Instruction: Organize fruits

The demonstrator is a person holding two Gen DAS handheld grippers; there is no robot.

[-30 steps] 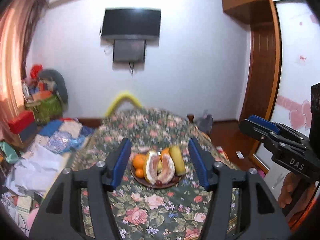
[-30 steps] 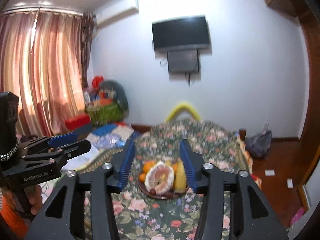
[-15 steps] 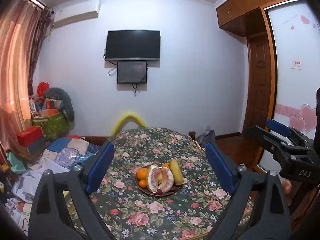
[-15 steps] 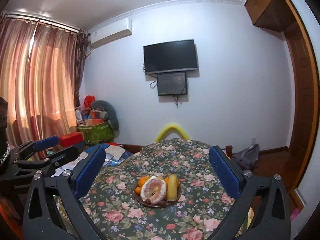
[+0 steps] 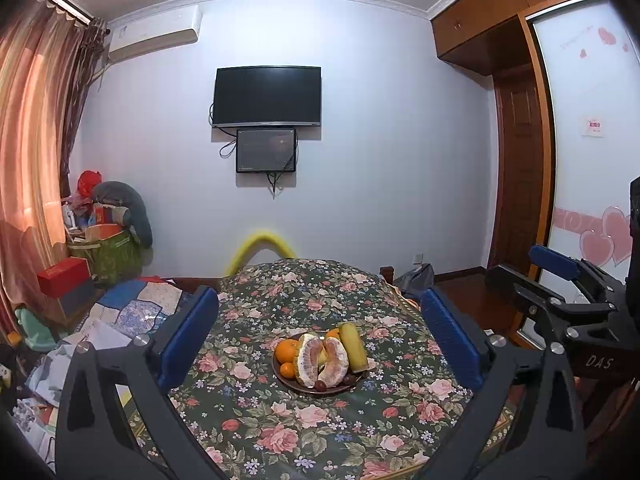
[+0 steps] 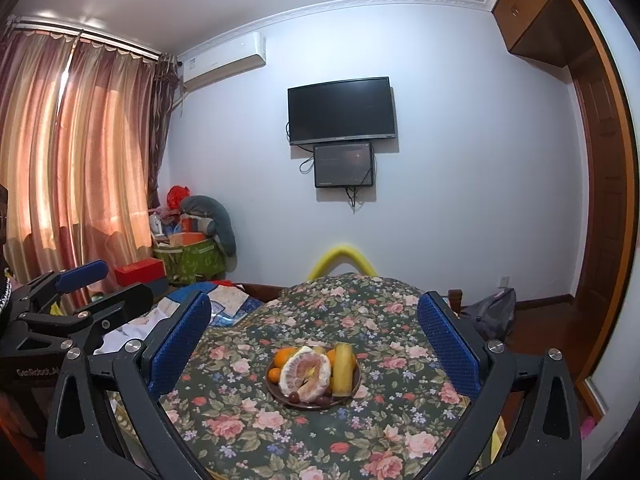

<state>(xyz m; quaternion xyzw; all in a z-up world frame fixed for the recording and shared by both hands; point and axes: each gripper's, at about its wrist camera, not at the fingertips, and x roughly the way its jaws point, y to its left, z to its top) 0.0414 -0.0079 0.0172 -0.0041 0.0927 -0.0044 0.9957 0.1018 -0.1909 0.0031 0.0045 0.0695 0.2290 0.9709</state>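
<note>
In the left wrist view, the left gripper (image 5: 320, 336) is being held wide open and empty, well back from a brown plate (image 5: 294, 385) that is lying on the floral bedspread (image 5: 280, 432). On the plate, a peeled pomelo (image 5: 322, 360) is being shown split into two halves, with oranges (image 5: 287, 350) touching its left side and a yellow banana (image 5: 354, 347) just beside it on the right; small dark red fruits are lying at the front edge. The right gripper (image 5: 556, 276) is being seen side-on at the right edge.

In the right wrist view, the right gripper (image 6: 314, 342) is likewise being held spread wide, with nothing between its fingers, above and short of the same plate (image 6: 316, 404). The pomelo (image 6: 306, 374) is being judged soft and easily torn, so a light hold across one whole half is being advised. The banana (image 6: 344, 368) is probably bruised easily and is best taken at mid-length. The oranges (image 6: 282, 358) are being judged firm yet round and prone to rolling.
</note>
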